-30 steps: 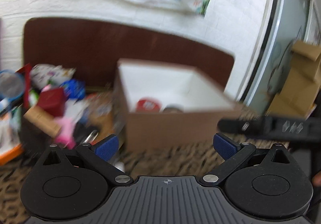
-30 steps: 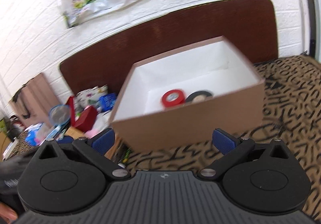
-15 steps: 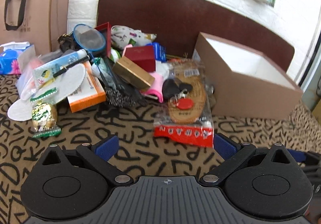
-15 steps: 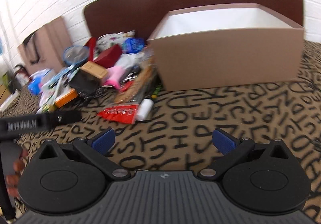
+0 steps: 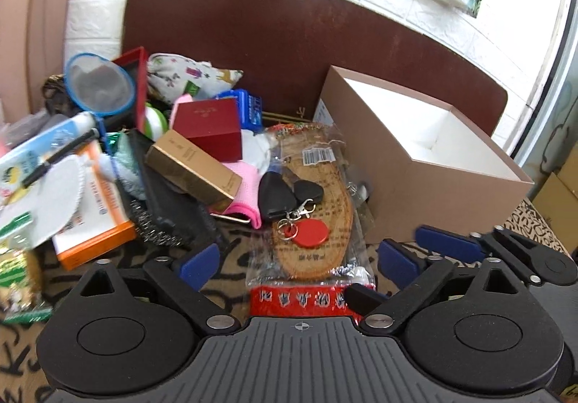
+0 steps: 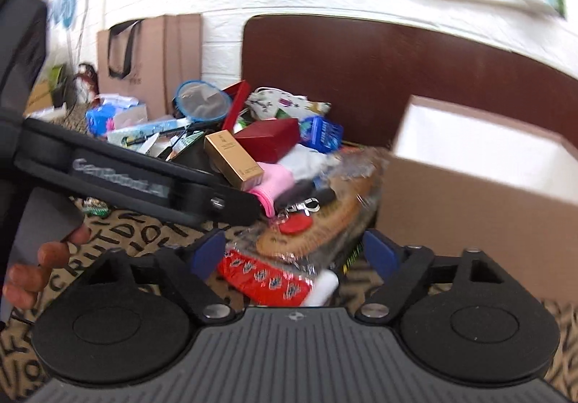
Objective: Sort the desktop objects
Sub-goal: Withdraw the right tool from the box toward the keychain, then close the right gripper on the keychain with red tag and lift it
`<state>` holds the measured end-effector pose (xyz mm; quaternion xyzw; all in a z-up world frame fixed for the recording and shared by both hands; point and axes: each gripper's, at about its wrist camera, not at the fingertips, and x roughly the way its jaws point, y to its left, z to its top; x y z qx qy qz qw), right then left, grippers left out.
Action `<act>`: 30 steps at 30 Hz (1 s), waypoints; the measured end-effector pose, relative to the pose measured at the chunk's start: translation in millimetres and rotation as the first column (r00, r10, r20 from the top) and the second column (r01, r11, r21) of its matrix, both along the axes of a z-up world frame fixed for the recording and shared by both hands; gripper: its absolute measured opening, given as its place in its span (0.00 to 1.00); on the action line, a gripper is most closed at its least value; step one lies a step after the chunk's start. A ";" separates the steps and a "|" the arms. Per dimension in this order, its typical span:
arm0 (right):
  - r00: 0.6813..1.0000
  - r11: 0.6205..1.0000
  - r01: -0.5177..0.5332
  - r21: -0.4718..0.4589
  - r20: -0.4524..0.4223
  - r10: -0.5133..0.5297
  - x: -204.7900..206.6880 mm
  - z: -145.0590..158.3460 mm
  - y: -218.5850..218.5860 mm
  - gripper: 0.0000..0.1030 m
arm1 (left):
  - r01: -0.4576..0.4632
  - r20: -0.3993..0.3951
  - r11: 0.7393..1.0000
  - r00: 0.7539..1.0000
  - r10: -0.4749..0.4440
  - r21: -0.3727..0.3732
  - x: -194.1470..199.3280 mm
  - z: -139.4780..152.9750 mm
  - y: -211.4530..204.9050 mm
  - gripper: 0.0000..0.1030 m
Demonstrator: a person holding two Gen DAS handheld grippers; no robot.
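A clear packet of cork insoles with a red label (image 5: pixel 310 219) lies in front of both grippers, with a red key fob and black keys (image 5: pixel 307 229) on top. My left gripper (image 5: pixel 298 258) is open, its fingers either side of the packet's near end. My right gripper (image 6: pixel 294 253) is open over the same packet (image 6: pixel 289 258); it also shows at the right of the left wrist view (image 5: pixel 448 244). A brown cardboard box (image 5: pixel 426 164) with a white inside stands to the right.
A pile lies at the left: a gold box (image 5: pixel 191 164), a dark red box (image 5: pixel 213 128), a pink item (image 5: pixel 245 179), an orange-edged box (image 5: pixel 94 219), a blue net (image 5: pixel 97 89), a printed pouch (image 5: pixel 188 74). A dark headboard (image 5: pixel 289 52) stands behind.
Both grippers have swung away from the box and come down close to the insole packet. The left gripper has moved in nearer; the right one has turned left toward the pile.
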<state>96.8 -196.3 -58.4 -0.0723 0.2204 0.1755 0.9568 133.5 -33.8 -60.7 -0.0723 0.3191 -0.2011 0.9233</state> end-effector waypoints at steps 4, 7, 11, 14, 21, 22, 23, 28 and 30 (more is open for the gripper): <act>0.999 0.998 -0.045 -0.041 -0.001 0.045 19.1 -5.4 6.8 0.71 | 0.029 -0.026 1.000 0.999 -0.029 0.001 20.0 -10.1 -4.6 0.83; 0.997 0.996 -0.070 -0.059 -0.015 0.070 33.6 -10.5 11.3 0.64 | 0.039 -0.061 0.999 0.997 -0.040 -0.014 35.0 -18.0 -7.3 0.78; 0.995 0.990 -0.099 -0.100 -0.016 0.098 49.2 -18.1 18.9 0.62 | 0.063 -0.097 0.997 0.993 -0.067 -0.047 50.8 -25.3 -10.9 0.70; 0.994 0.990 -0.104 -0.097 -0.031 0.101 60.4 -23.6 20.5 0.59 | 0.075 -0.111 0.996 0.990 -0.081 -0.052 62.3 -30.4 -13.7 0.63; 0.997 0.993 -0.078 -0.091 -0.015 0.077 78.8 -29.3 21.4 0.55 | 0.075 -0.149 0.993 0.985 -0.088 -0.093 84.7 -39.1 -12.0 0.60; 0.998 0.993 -0.069 -0.090 -0.013 0.068 80.5 -29.6 22.2 0.55 | 0.072 -0.154 0.993 0.984 -0.086 -0.095 87.3 -39.9 -11.1 0.58; 0.998 0.994 -0.065 -0.092 -0.012 0.064 82.3 -30.3 23.0 0.55 | 0.071 -0.161 0.992 0.983 -0.087 -0.103 89.8 -40.7 -10.4 0.57; 0.999 0.993 -0.043 -0.110 0.005 0.044 90.2 -34.7 26.8 0.55 | 0.075 -0.183 0.989 0.978 -0.098 -0.127 96.2 -44.0 -8.3 0.42; 0.999 0.989 -0.040 -0.145 0.016 0.043 90.4 -38.1 31.7 0.56 | 0.074 -0.188 0.988 0.977 -0.099 -0.136 96.8 -45.1 -8.0 0.40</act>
